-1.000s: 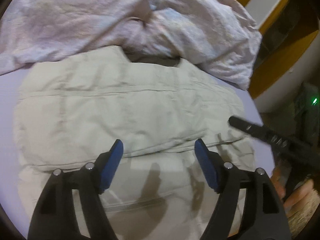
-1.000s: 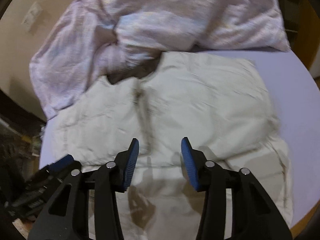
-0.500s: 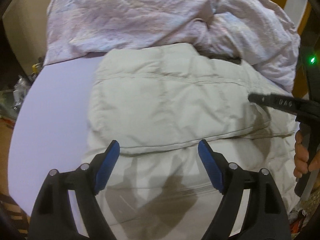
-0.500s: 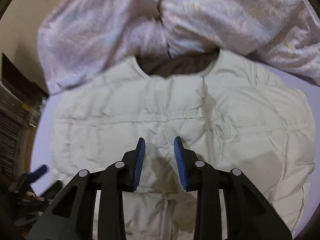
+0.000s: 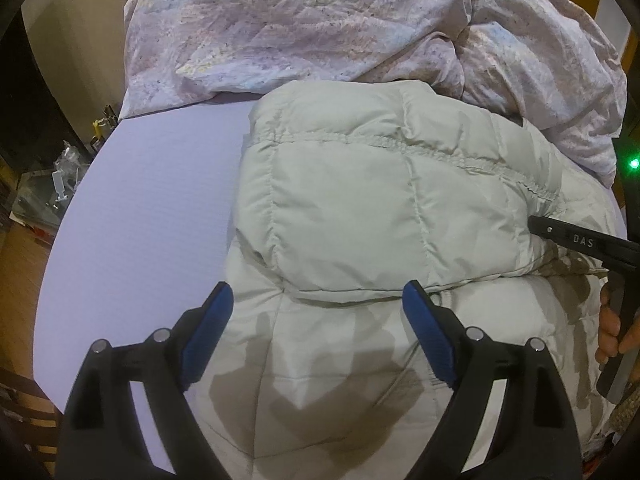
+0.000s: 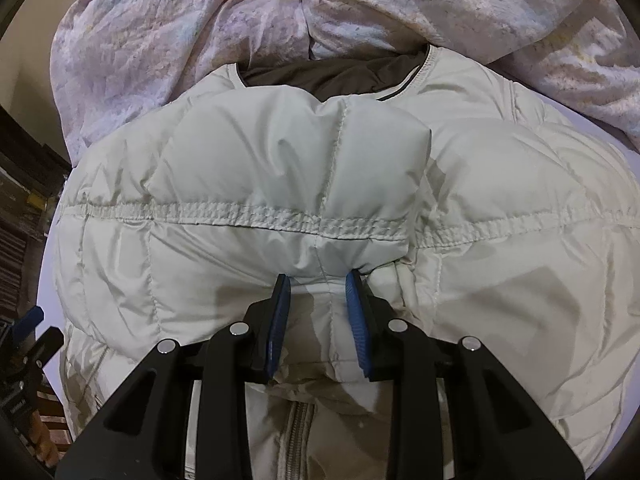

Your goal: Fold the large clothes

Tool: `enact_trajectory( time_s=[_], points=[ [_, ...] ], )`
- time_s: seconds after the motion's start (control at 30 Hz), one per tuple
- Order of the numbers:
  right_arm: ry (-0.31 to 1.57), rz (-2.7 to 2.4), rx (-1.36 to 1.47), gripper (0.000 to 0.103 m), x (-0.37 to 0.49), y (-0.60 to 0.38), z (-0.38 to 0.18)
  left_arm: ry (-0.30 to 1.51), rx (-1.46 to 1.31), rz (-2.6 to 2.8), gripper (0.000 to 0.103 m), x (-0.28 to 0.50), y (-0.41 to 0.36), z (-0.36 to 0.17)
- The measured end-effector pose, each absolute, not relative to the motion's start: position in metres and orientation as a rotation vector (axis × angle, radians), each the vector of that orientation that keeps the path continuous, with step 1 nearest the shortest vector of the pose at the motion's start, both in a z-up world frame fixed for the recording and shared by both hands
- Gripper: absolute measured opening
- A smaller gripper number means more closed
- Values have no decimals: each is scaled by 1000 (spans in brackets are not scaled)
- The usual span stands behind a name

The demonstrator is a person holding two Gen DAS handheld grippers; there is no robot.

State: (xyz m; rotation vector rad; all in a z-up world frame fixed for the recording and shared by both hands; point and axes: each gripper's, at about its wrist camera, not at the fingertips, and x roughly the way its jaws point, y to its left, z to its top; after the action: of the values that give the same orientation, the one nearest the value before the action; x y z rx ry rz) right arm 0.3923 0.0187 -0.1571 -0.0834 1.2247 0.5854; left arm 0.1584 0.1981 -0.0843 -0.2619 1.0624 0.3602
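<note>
Lavender bed sheet [image 5: 152, 208], crumpled floral duvet [image 5: 320, 20], beige wall [image 5: 76, 48], wooden floor [image 5: 20, 272].

The cream quilted puffer jacket [image 5: 360, 208] runs off the bottom edge in both wrist views, so its hem is not seen. In the left wrist view its right side passes behind the right gripper [image 5: 538, 228], of which only one black finger and part of the handle show, cut by the frame edge; the hand [image 5: 612, 330] holding it is mostly out of frame.

In the right wrist view the jacket's fold bulges between the blue pads [image 6: 278, 312], hiding what lies under it. The dark lining at the collar is partly covered by the crumpled pale floral duvet [image 6: 180, 28], which is cropped at the top. The left gripper [image 6: 28, 322] appears only as a sliver at the left edge. Clutter beyond the lilac bed sheet [image 5: 152, 208] is too dim to identify.
</note>
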Motion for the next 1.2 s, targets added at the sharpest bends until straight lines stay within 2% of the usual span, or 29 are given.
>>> enact_trajectory(
  time_s=[0.47, 0.57, 0.7, 0.8, 0.97, 1.2],
  points=[
    [1264, 573, 47, 31, 386, -33, -134, 1081, -264, 377, 88, 134, 202, -86],
    [1257, 506, 60, 62, 384, -70, -123, 1090, -280, 377, 89, 120, 210, -87],
    [1295, 463, 155, 63, 382, -136, -115, 1114, -323, 390, 89, 97, 225, -90],
    [1342, 391, 209, 72, 377, -186, -115, 1130, -374, 389, 89, 80, 235, -93],
    [1443, 308, 371, 74, 355, -272, -128, 1152, -471, 361, 89, 53, 244, -101],
    [1555, 317, 594, 74, 317, -329, -156, 1155, -656, 316, 88, 27, 246, -122]
  ],
)
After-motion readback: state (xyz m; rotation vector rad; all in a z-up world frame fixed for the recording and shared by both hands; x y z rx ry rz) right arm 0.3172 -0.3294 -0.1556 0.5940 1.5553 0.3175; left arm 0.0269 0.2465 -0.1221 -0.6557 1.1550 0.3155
